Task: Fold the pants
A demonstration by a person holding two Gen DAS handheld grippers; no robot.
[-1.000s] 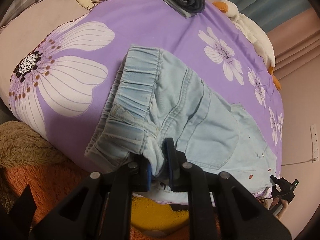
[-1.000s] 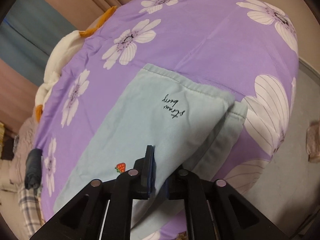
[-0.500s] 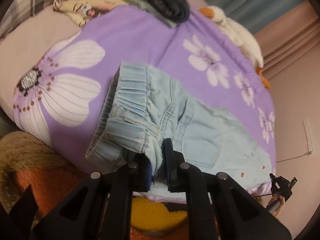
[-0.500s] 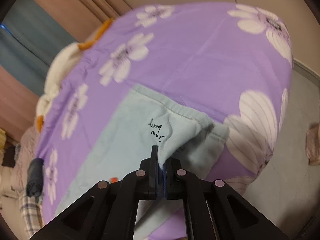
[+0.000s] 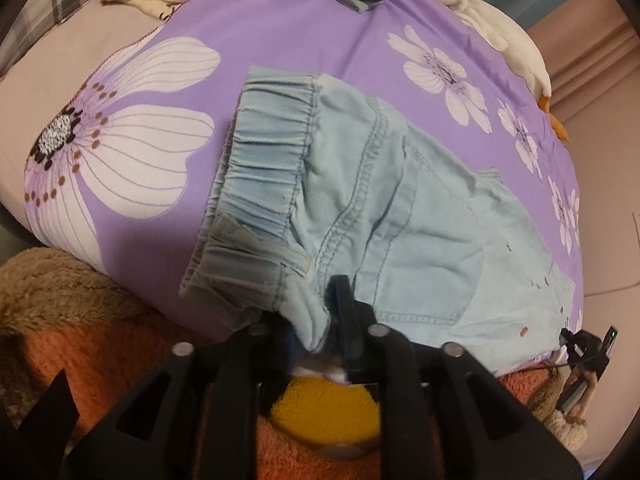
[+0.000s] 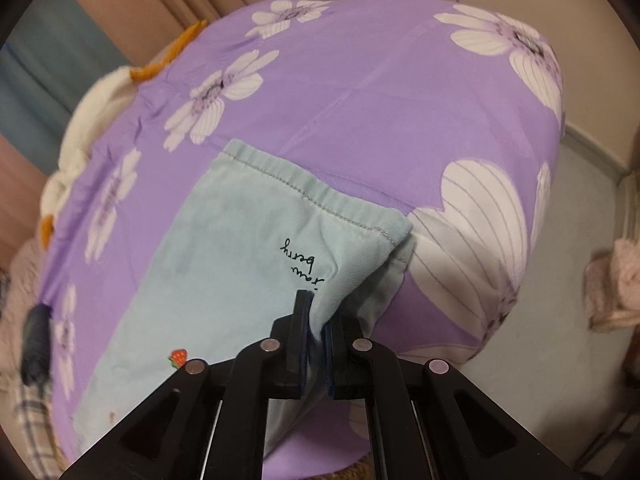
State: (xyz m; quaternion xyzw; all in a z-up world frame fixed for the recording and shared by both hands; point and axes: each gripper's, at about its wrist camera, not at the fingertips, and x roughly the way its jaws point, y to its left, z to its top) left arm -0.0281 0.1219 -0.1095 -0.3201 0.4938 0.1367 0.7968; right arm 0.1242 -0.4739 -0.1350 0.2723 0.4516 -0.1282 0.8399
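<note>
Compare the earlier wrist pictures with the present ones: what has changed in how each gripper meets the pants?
The right gripper closed on the hem corner of the pants and has lifted it. The left gripper, clamped near the waistband, has just been opening; the denim is still between its jaws. The pants stay spread on the purple floral sheet.

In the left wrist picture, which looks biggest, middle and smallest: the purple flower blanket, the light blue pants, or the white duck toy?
Largest to smallest as they look:
1. purple flower blanket
2. light blue pants
3. white duck toy
The duck lies farther from the camera and is partly cut off, so it may really be bigger than it looks.
</note>
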